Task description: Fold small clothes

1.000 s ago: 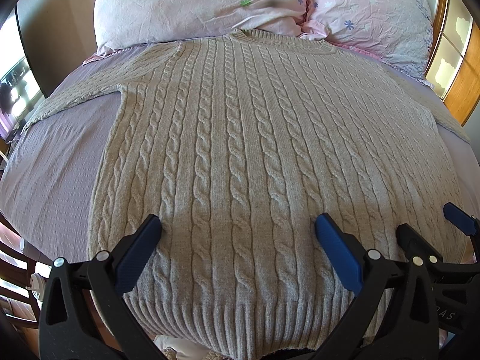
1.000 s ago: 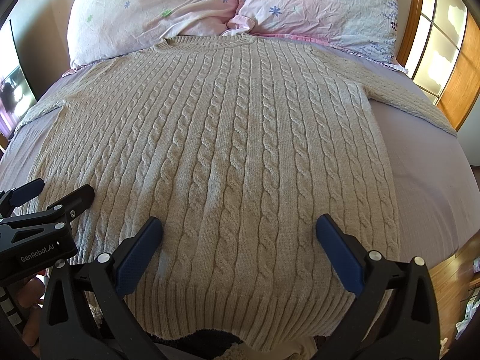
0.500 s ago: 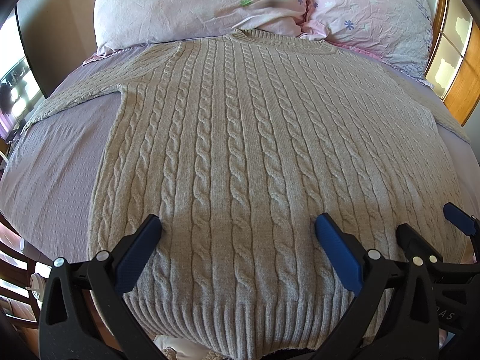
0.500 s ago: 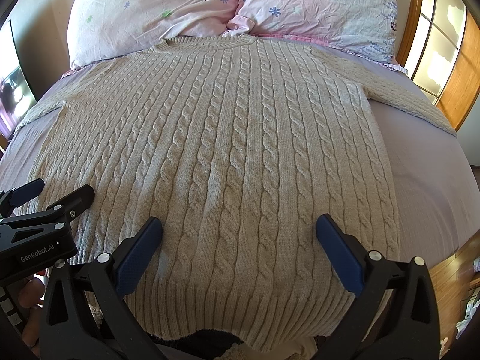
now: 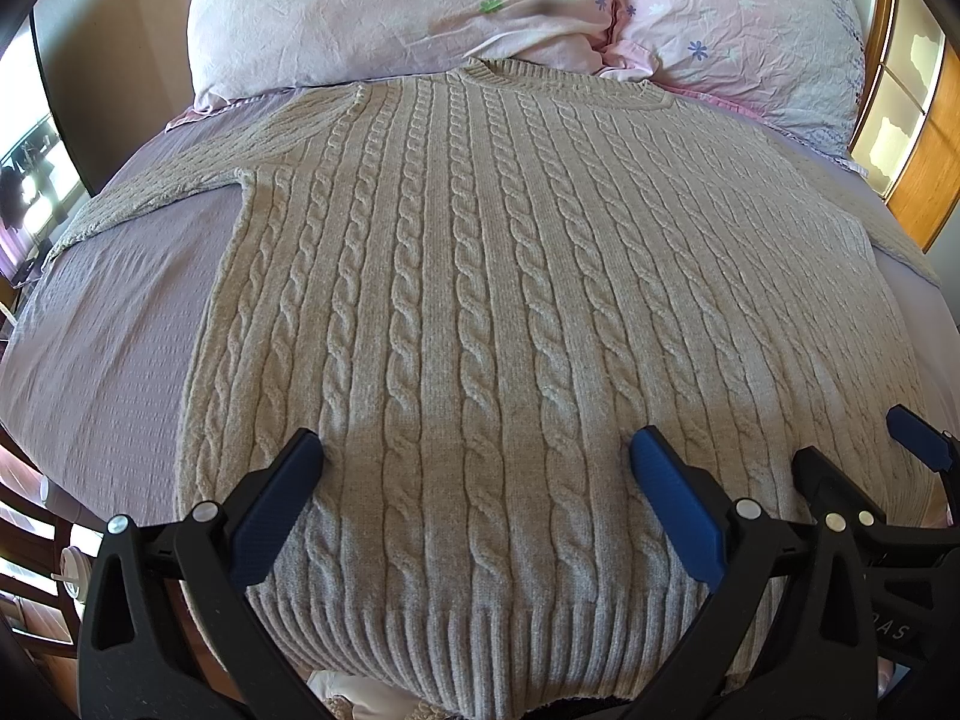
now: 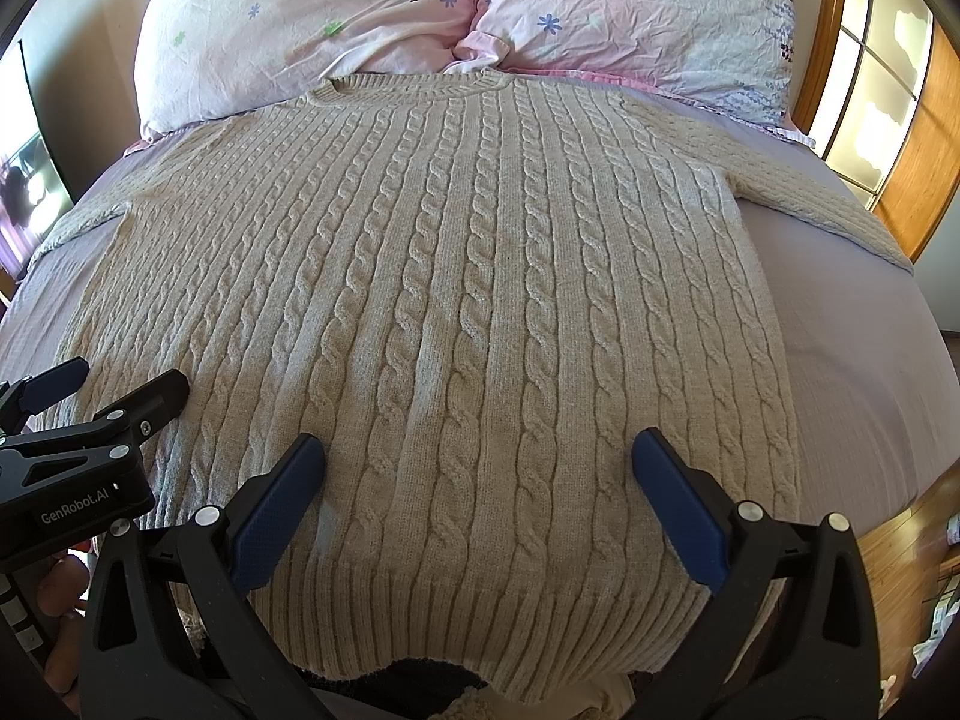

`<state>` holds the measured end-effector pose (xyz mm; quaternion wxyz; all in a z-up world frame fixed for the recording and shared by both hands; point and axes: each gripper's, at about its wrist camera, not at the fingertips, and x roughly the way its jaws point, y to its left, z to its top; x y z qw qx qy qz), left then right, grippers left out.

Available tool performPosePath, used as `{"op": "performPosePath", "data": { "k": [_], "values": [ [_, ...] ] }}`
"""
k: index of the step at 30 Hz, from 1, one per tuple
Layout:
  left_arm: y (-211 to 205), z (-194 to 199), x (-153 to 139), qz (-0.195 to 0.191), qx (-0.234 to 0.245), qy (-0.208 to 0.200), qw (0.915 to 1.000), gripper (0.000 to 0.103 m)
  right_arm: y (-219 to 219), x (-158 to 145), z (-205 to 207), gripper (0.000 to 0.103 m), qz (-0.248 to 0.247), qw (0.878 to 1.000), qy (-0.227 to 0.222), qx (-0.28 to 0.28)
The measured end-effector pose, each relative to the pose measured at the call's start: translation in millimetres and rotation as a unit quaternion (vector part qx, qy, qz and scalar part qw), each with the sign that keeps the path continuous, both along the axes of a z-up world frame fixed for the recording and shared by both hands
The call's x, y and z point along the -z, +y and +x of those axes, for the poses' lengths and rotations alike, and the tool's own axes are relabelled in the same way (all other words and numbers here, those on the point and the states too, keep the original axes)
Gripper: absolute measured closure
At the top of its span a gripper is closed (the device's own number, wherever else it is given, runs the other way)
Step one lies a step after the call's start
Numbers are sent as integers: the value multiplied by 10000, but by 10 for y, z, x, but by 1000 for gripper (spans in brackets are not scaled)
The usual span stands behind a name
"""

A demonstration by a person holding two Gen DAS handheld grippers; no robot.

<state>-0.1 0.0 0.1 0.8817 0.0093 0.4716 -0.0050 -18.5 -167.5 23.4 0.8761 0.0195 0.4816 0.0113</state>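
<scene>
Left wrist: I'm seeing the beige cable-knit sweater [image 5: 480,300] lying flat on lavender bedding [image 5: 108,348], ribbed hem between my fingers. I'm holding left gripper [image 5: 474,480] and right gripper [image 6: 477,480] spread wide, gripping nothing.

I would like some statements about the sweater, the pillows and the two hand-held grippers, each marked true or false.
1. The sweater lies flat and unfolded on the bed. True.
2. The left hand-held gripper is shut on the hem. False: its jaws stand wide open, holding nothing.
3. Two pillows lie beyond the sweater's collar. True.
4. The sweater is plain knit and dark blue. False: it is beige cable knit.
5. The right hand-held gripper is open over the sweater's lower part. True.
</scene>
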Motion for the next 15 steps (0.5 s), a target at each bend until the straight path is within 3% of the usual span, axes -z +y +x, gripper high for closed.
{"op": "performPosePath", "data": {
  "k": [15],
  "values": [
    [2,-6,1,30,43,42,10000,2,-20,-19,-14,1,0,9998,-110,-137]
  ]
}}
